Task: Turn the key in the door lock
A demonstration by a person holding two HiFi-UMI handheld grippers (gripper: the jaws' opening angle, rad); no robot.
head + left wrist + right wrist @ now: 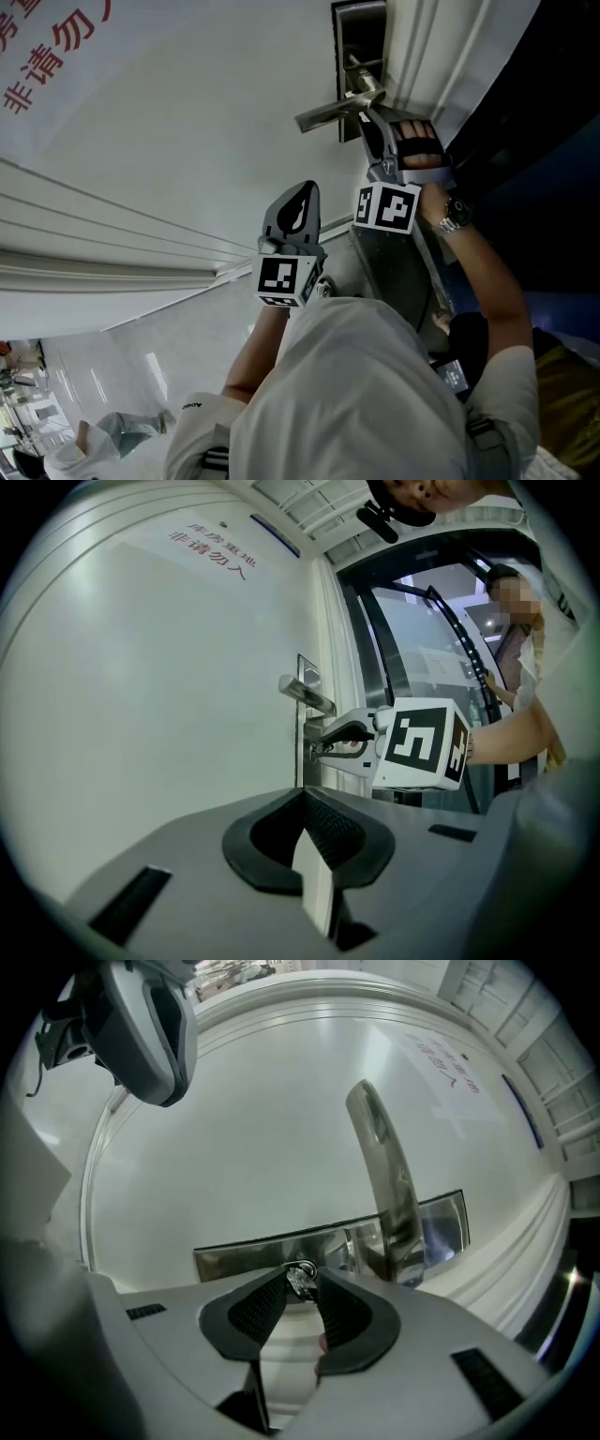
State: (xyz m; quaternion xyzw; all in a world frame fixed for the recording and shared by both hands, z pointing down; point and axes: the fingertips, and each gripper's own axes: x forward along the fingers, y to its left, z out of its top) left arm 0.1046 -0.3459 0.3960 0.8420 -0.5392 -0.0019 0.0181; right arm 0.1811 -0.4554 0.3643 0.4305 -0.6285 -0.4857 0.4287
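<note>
Right gripper [302,1285] pinches the key [301,1277] at its jaw tips, key seated dead ahead in the door lock [244,1252] beside the handle [386,1176]; left gripper [306,799], pressed together and empty, hangs farther back.

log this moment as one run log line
right gripper: shut on key below door handle | left gripper: shut, empty

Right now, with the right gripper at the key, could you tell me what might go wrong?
1. The right gripper pinches the key only at its jaw tips, so it may slip off when twisted.
2. The door handle stands close beside the jaws; rolling the gripper could knock it.
</note>
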